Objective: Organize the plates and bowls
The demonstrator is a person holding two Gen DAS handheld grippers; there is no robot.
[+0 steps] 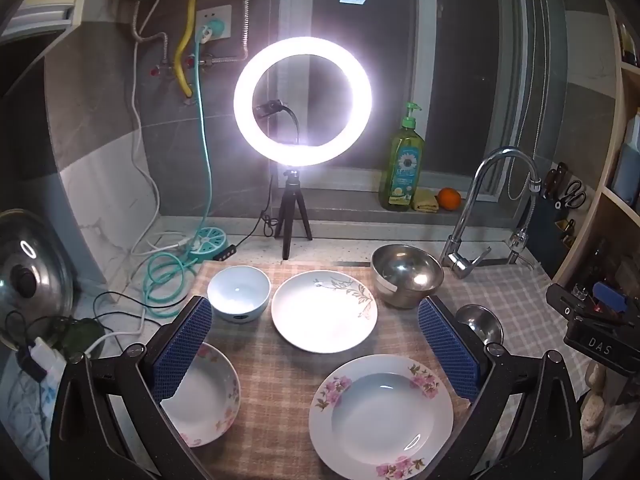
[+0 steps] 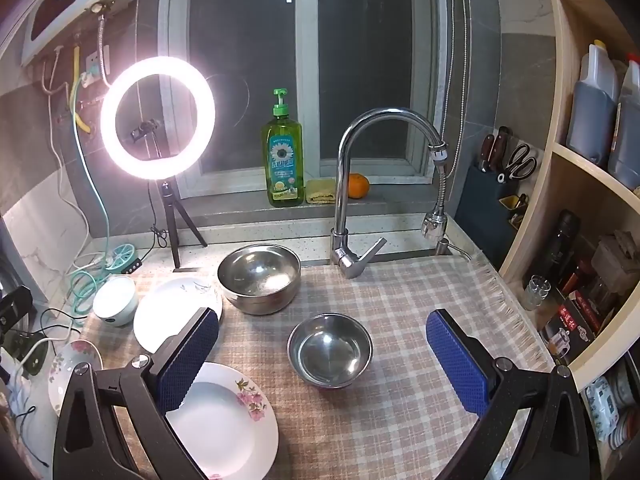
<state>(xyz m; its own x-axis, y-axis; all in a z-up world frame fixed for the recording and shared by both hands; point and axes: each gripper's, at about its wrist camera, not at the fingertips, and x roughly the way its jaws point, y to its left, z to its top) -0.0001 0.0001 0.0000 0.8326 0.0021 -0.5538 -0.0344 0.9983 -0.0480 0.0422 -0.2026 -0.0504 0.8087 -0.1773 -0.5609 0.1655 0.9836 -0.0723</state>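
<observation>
On the checked cloth (image 1: 280, 392) lie a pink-flowered plate (image 1: 382, 414), a second flowered plate (image 1: 204, 396) at left, a white plate with a grey leaf pattern (image 1: 324, 312), a white bowl (image 1: 239, 293), a large steel bowl (image 1: 407, 274) and a small steel bowl (image 1: 480, 322). My left gripper (image 1: 316, 344) is open and empty above the plates. My right gripper (image 2: 322, 350) is open and empty, its fingers either side of the small steel bowl (image 2: 330, 350). The large steel bowl (image 2: 259, 278), leaf plate (image 2: 176, 312), white bowl (image 2: 116, 300) and flowered plates (image 2: 224, 420) (image 2: 70, 364) show there too.
A lit ring light on a tripod (image 1: 303, 100) stands at the back. A faucet (image 2: 352, 184), soap bottle (image 2: 282, 152) and orange (image 2: 357, 186) are by the window. Cables and a power strip (image 1: 208, 242) lie at left, a pot lid (image 1: 28, 276) beyond. Shelves (image 2: 592, 208) are at right.
</observation>
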